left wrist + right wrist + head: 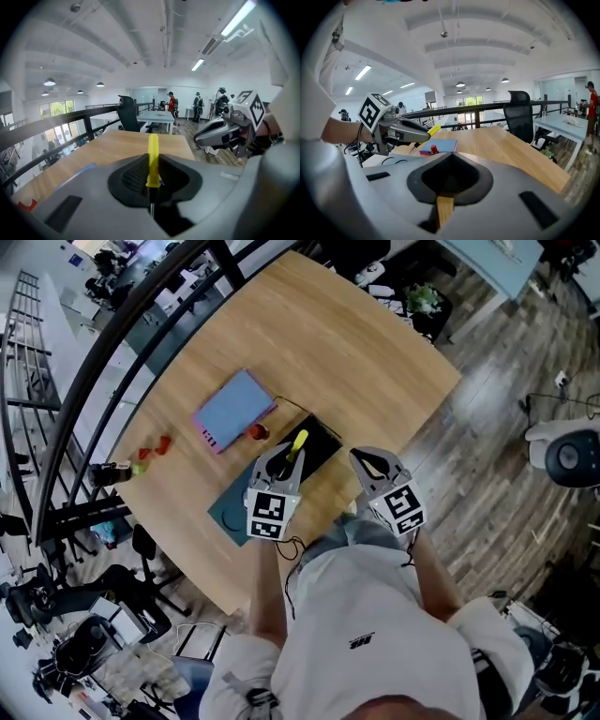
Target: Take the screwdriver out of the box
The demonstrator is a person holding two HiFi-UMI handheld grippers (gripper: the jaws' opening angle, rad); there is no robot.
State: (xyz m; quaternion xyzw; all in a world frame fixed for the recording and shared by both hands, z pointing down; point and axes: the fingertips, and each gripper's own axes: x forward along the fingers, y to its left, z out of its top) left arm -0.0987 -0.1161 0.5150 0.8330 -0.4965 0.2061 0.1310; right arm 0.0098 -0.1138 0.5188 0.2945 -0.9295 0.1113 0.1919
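The screwdriver, with a yellow handle (298, 443) (153, 157), is lifted off the table, and my left gripper (286, 458) (153, 164) is shut on it; its handle sticks out past the jaws. Below it lies a black open case (322, 442) on the round wooden table (375, 362). A flat blue-purple box (234, 409) (441, 145) rests to the left of the case. My right gripper (368, 462) (449, 158) hovers beside the left one, its jaws shut with nothing between them. In the right gripper view the left gripper (423, 135) carries the yellow handle (434, 130).
A teal mat (228, 508) lies under the case near the table's front edge. A small red item (257, 432) sits by the blue-purple box. Red and green bits (153, 450) and a dark bottle (111, 472) lie at the left rim. A black railing (112, 352) runs past the table.
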